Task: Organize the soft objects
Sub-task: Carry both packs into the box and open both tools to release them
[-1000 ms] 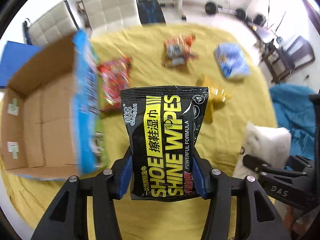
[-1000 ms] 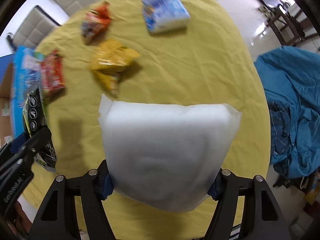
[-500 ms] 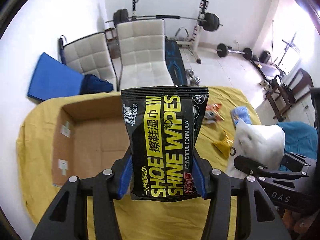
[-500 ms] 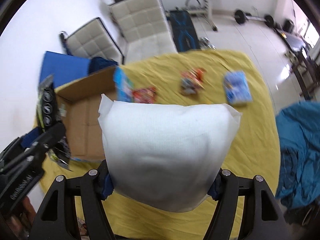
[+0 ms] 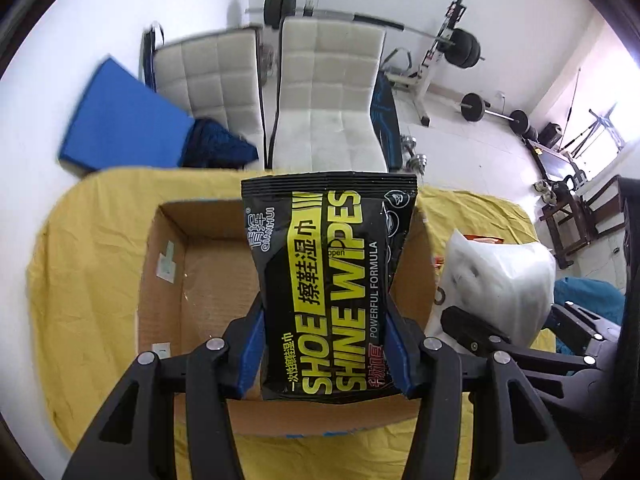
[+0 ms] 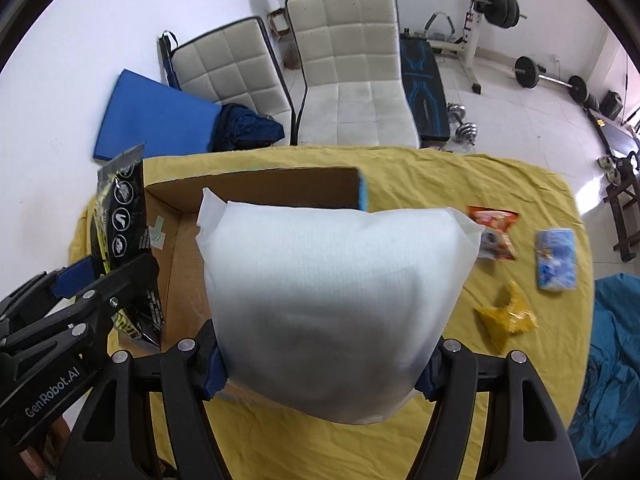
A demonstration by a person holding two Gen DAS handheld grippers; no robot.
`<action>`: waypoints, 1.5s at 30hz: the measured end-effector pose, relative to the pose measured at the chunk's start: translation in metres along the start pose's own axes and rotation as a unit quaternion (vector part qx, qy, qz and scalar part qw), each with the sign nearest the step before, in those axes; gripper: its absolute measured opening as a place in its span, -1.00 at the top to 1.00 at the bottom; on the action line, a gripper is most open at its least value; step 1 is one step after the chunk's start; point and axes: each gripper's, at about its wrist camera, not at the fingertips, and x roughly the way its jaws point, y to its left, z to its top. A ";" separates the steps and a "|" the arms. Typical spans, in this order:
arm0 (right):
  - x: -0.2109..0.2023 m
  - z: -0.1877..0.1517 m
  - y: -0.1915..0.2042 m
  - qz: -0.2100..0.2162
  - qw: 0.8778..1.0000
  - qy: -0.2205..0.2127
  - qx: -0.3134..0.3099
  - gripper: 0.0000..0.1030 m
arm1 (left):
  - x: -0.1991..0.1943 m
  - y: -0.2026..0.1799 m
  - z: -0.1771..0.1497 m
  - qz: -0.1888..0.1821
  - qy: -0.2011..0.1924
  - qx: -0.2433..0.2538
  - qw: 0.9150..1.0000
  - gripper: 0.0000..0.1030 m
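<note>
- Both packs now hang over the cardboard box [image 5: 208,280] at frame centre.
- Left gripper [image 5: 324,356] fingers clamp the wipes pack [image 5: 326,276]; right gripper [image 6: 320,364] fingers clamp the white pack [image 6: 332,300].
- Both look light and squashy; lower-edge holds suit them.

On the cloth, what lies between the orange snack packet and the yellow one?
Nothing: in the right wrist view only bare yellow cloth separates the orange snack packet from the yellow packet. The blue-white pack sits off to the side.
</note>
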 end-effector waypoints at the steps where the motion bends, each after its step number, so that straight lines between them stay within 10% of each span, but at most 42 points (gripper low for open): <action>1: 0.013 0.006 0.005 0.000 1.000 0.006 0.000 -0.40 | 0.011 0.009 0.005 -0.007 0.013 -0.007 1.000 0.04; 21: 0.223 0.060 0.051 -0.034 0.990 0.136 -0.008 -0.41 | 0.174 0.065 0.043 -0.075 0.189 -0.019 0.979 0.04; 45: 0.267 0.055 0.038 -0.052 0.983 0.174 -0.009 -0.68 | 0.202 0.068 0.026 -0.083 0.255 -0.017 0.963 -0.07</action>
